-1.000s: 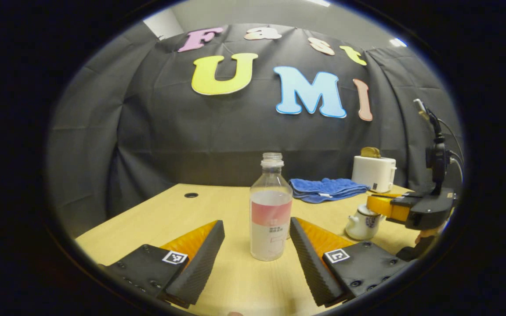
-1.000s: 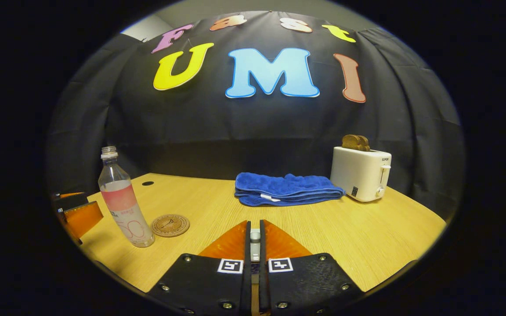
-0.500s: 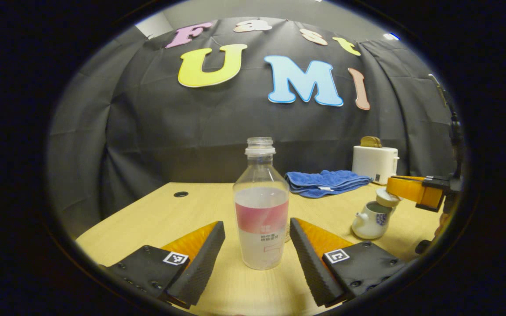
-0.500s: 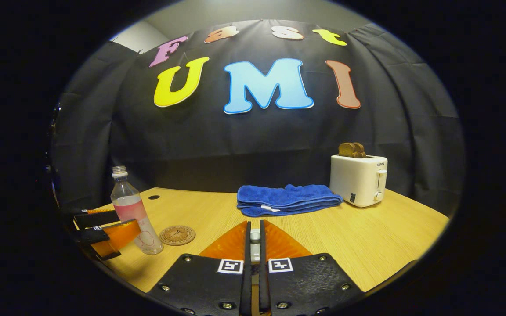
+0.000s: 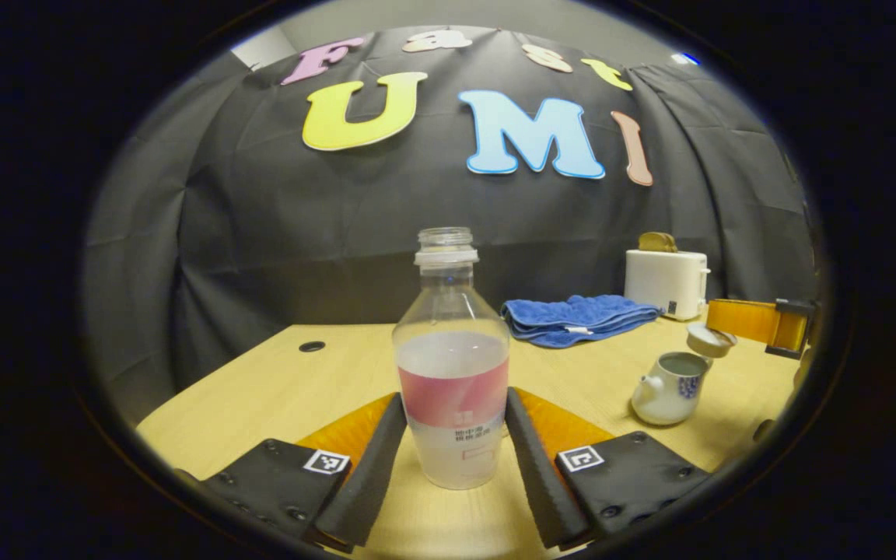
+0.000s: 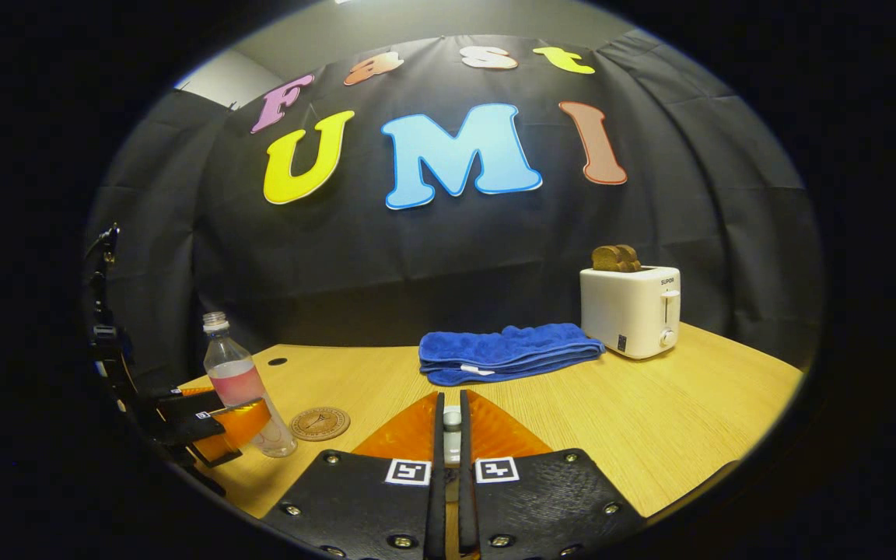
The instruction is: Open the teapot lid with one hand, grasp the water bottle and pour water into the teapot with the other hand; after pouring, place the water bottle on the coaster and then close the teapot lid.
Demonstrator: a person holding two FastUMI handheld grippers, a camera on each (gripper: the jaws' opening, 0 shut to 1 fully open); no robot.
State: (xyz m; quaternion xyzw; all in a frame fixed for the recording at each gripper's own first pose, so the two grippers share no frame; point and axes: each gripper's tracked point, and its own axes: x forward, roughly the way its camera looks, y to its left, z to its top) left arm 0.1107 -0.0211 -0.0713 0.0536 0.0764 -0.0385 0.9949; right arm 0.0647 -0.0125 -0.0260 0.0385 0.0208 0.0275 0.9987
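A clear water bottle (image 5: 452,389) with a pink label and no cap stands on the wooden table (image 5: 277,389). My left gripper (image 5: 454,404) is shut on its lower half, one finger on each side. In the right gripper view the bottle (image 6: 242,381) stands beside a round wooden coaster (image 6: 320,423), with the left gripper (image 6: 222,424) around it. A small white teapot (image 5: 670,389) with blue pattern stands open to the right. Its lid (image 5: 711,340) hangs tilted just above and to the right of it, held by my right gripper (image 5: 720,330). In its own view, the right gripper (image 6: 452,397) is shut on the lid's knob (image 6: 452,420).
A folded blue towel (image 6: 506,351) lies at the back of the table. A white toaster (image 6: 631,311) with bread in it stands at the back right. A cable hole (image 5: 311,346) sits near the far left corner.
My left gripper moved forward around the bottle and its fingers closed onto it. My right gripper lifted the lid up and to the right, away from the teapot.
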